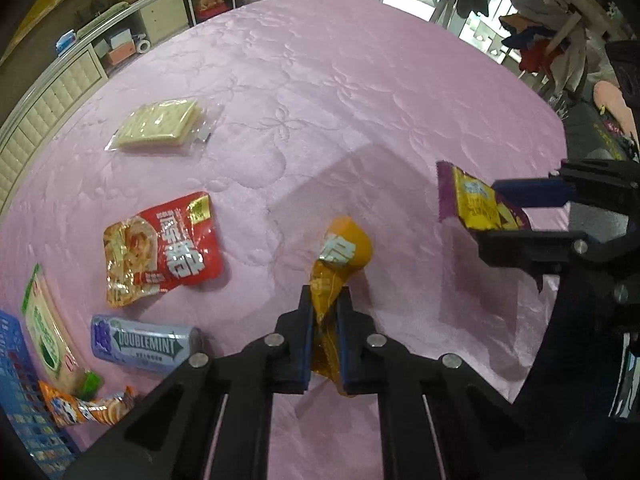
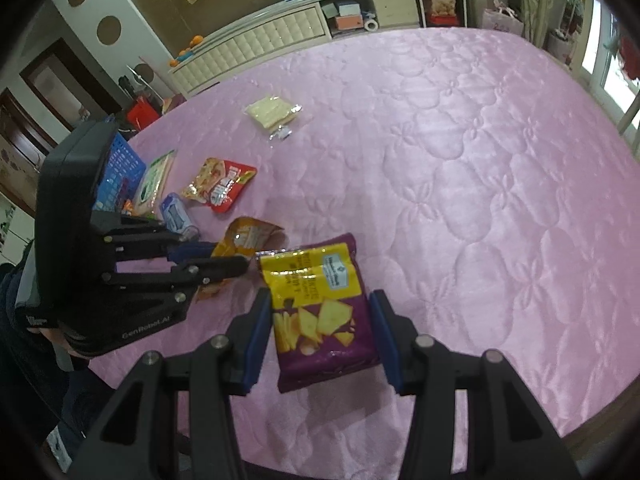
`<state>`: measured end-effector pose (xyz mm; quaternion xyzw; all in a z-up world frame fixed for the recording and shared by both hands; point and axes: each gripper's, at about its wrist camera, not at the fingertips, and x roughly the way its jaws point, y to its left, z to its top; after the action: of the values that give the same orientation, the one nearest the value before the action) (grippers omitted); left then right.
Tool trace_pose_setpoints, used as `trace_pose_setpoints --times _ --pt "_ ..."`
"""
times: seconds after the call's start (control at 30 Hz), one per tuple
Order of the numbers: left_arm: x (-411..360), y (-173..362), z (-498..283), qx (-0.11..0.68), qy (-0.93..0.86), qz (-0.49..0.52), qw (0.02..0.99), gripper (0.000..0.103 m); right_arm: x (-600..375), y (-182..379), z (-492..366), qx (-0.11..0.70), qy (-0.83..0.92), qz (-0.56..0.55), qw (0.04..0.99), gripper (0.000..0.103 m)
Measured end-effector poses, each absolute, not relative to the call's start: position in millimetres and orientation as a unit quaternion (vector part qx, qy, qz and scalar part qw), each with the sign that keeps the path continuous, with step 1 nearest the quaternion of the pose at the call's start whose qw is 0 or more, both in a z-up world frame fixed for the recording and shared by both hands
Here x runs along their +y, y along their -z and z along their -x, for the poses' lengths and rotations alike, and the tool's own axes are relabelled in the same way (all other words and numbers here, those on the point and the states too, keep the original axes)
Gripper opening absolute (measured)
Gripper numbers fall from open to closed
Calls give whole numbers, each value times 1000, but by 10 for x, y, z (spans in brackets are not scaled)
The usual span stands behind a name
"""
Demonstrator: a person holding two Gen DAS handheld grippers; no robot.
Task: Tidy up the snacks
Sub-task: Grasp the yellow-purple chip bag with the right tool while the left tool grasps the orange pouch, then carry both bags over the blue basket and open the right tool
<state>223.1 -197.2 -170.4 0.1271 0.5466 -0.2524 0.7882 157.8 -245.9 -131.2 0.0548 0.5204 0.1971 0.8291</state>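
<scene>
So the whole thing was on a bed [image 2: 480,160] with a pink quilted cover, snacks scattered over the side near the padded cream headboard [image 2: 260,44]. The left gripper [image 1: 326,296] pointed steeply down and its jaws were squeezed right in on the crinkled tail of an orange snack packet [image 1: 340,256], which stuck out past the tips with its fat end over the cover. The right gripper [image 2: 320,300] was just beside it, jaws about halfway apart and clamped across the sides of a purple and yellow chip bag [image 2: 320,320]. From the left wrist view that bag looked lifted off the bed, with its shadow on the cover underneath. The rest of the snacks were lying flat and untouched: a clear pack of pale crackers [image 1: 160,124] furthest out and well apart from the others, a red noodle-looking packet [image 1: 164,248] nearer in, then a blue Doublemint gum pack [image 1: 144,344] just beside that. Next to the gum was a green and white pouch [image 1: 44,328], which seemed to lean on the edge of a blue plastic basket [image 1: 16,392], and a small orange wrapper [image 1: 88,408] lay at the foot of the basket. Couldn't tell whether anything was inside the basket from these angles.
</scene>
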Motion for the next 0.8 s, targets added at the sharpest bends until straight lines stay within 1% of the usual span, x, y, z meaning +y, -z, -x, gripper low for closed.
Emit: trace_pose_setpoints --times 0.3,0.5,0.8 --pt "-1643 1348 -1999 512 243 -95 819 9 -2209 1026 -1492 507 -201 -29 838 53" --pt "-1201 975 -1803 477 216 -68 850 9 -1809 659 -1403 475 -224 4 851 53" --pt "-316 435 -1498 426 144 -22 893 9 -1098 141 -1320 428 -277 37 859 53"
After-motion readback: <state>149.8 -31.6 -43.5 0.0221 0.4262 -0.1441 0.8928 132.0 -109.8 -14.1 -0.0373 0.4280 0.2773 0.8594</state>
